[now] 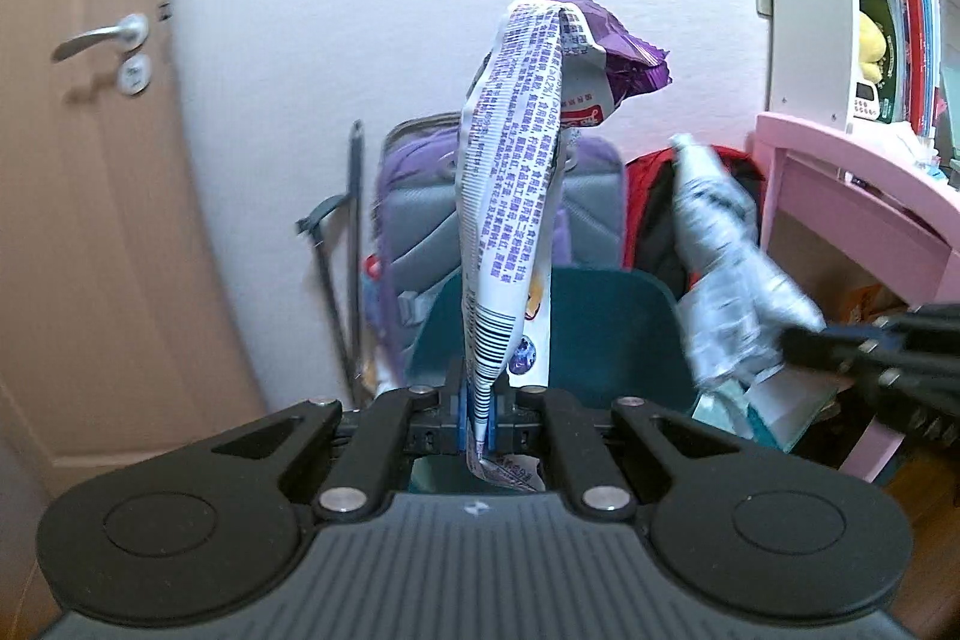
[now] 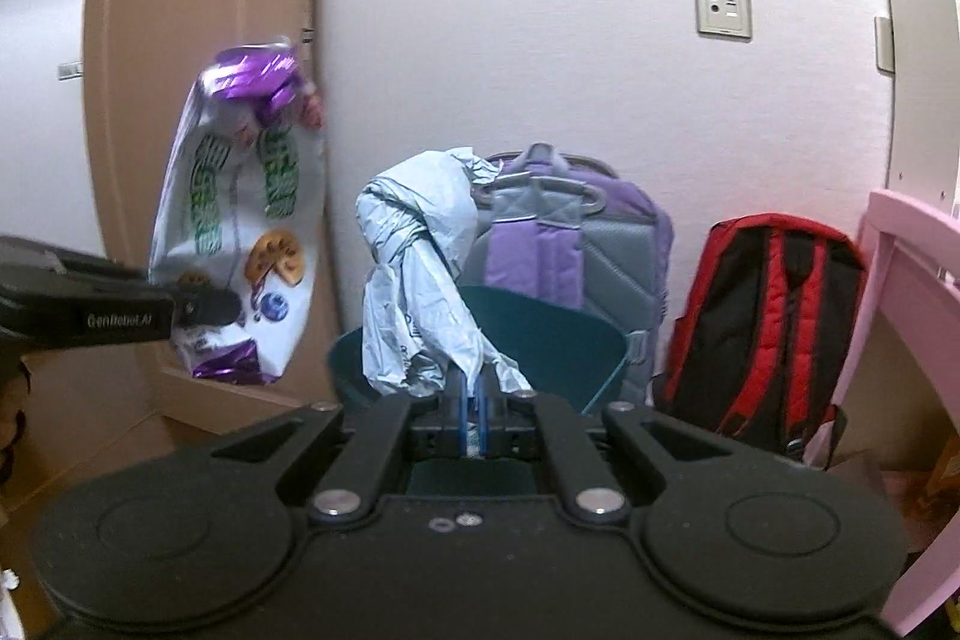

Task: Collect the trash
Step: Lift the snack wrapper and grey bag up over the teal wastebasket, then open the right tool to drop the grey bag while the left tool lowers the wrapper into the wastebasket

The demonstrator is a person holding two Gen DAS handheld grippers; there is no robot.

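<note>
Room: a white wall (image 2: 540, 40) far ahead, a wooden door (image 1: 90, 220) on the left, a pink desk (image 1: 840, 196) on the right.
Backpacks: a purple backpack (image 2: 576, 232) and a red backpack (image 2: 762, 316) stand against the wall, just behind the bin.
Bin: a dark teal bin (image 2: 540, 340) sits on the floor, near and centred ahead of both tools.
Snack bag: a white and purple snack bag (image 1: 516, 196) sticks upright, pinched at its lower end by the closed left gripper (image 1: 478, 418).
Plastic bag: a crumpled pale plastic bag (image 2: 420, 268) is clamped by the closed right gripper (image 2: 474, 418), standing over the bin's near rim.
Step in hand: likely carrying both pieces to the bin.
Doing it well: bring each piece fully over the bin's mouth before releasing, since light wrappers may drift past the rim.
</note>
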